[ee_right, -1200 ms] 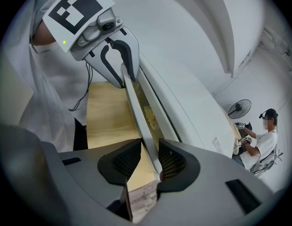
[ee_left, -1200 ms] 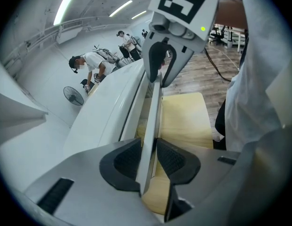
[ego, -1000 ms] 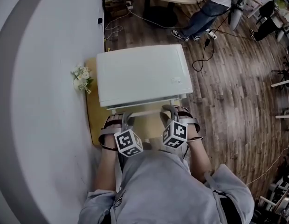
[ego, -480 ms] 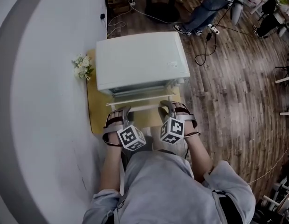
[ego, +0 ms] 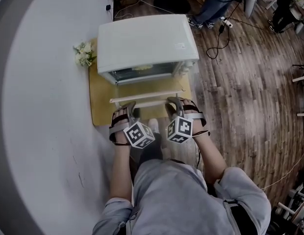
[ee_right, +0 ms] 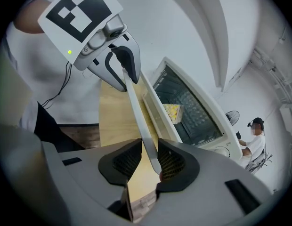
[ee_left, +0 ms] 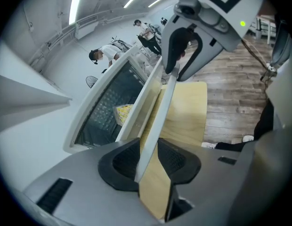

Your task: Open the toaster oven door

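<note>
- While both tongs sit on the handle [ee_left: 158,121], the toaster oven [ego: 144,40] stands on a wooden board [ego: 100,109] hard against the curved white wall [ego: 44,106]. Its door [ego: 148,89] hangs partway open, tilted out toward the person.
- Left gripper [ee_left: 147,161] now: it is clamped on the handle near the bar's left end. The pale bar runs straight between the two dark pads, and the jaws have just been easing a little wider around it.
- Over to the right gripper [ee_right: 148,161]: it pinches the same bar near its right end. The bar's tip lies between the pads, and these jaws have just been drawing in on it.
- From the head view, both grippers point forward and down at the door's top edge. They are side by side and apart, one toward each end of the handle.
- Each gripper's own view catches the other at the far end of the bar, its fingers wrapped over it.
- Marker cubes sit behind the jaws, the left one [ego: 138,135] and the right one [ego: 180,129], with a hand behind each.
- Inside the oven, a wire rack [ee_right: 193,109] shows dark, with a yellow item [ee_left: 123,113] resting on it.
- A control knob [ee_right: 227,150] sits on the oven's front, to the right of the opening.
- By the oven's back left corner, a small bunch of white flowers [ego: 83,54] lies against the wall.
- Off to the right, a dark wood floor [ego: 240,92] spreads out, with cables trailing across it farther back.
</note>
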